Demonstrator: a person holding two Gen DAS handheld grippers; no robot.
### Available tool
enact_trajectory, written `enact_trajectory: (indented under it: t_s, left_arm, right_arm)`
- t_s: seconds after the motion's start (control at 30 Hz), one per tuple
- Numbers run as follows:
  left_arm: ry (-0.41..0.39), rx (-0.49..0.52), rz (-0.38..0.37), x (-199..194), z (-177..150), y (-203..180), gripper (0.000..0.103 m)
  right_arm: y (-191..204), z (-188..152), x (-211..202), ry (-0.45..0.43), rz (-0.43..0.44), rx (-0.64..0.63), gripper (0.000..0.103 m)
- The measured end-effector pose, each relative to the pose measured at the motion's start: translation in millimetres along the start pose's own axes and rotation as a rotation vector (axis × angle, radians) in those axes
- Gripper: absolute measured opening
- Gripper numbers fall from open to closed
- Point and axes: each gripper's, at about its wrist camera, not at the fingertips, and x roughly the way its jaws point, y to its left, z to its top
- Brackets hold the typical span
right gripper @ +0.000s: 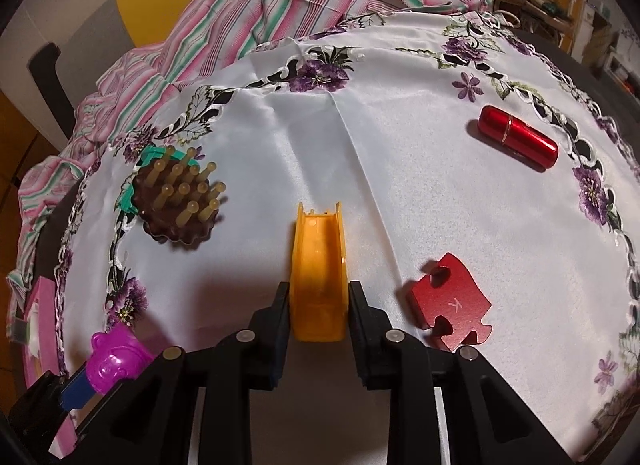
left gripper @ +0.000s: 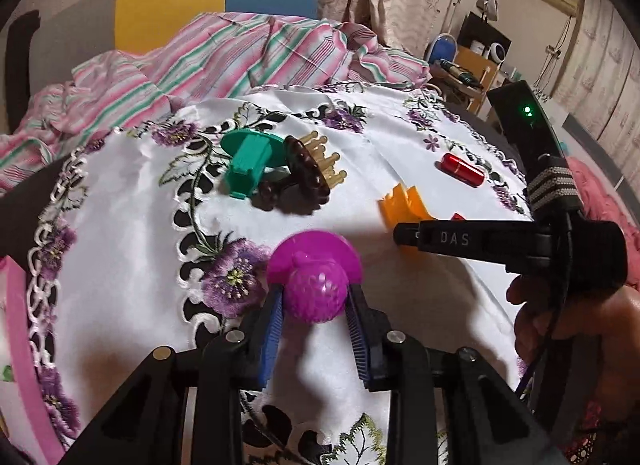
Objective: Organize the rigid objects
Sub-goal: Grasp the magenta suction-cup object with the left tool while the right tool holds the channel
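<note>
Left gripper (left gripper: pixel 314 299) was clamped on the purple toy (left gripper: pixel 314 279), lower centre of left wrist view, its round flange facing away from the claw. Right gripper (right gripper: pixel 318 303) was clamped on the orange clip (right gripper: pixel 318 265), bottom centre of right wrist view, long axis running straight up-frame from the jaws. Both pieces sat at their own claws above the white cloth (right gripper: pixel 400 185); drop spot unclear.

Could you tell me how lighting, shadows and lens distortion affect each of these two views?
Left wrist view: the fisheye bows the embroidered tablecloth, dark vignette fills the corners, and the magenta toy in the left gripper casts a soft shadow. Right wrist view: same bowing; the red tube shows glare, and shadow pools beneath the orange piece.
</note>
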Motion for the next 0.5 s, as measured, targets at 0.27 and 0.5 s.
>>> enact_trajectory:
  t_s: [0.27,0.5]
  left_arm:
    - [-0.004,-0.027,0.027,7.8,2.5,-0.3,0.031]
    - [0.005,-0.021,0.047,20.3,13.3,-3.1,0.033]
  right_arm:
    - [2.8,0.2,0.7,0.001,-0.011,-0.014,0.027]
    - [4.4,-0.3,1.0,0.001,-0.019,-0.022,0.027]
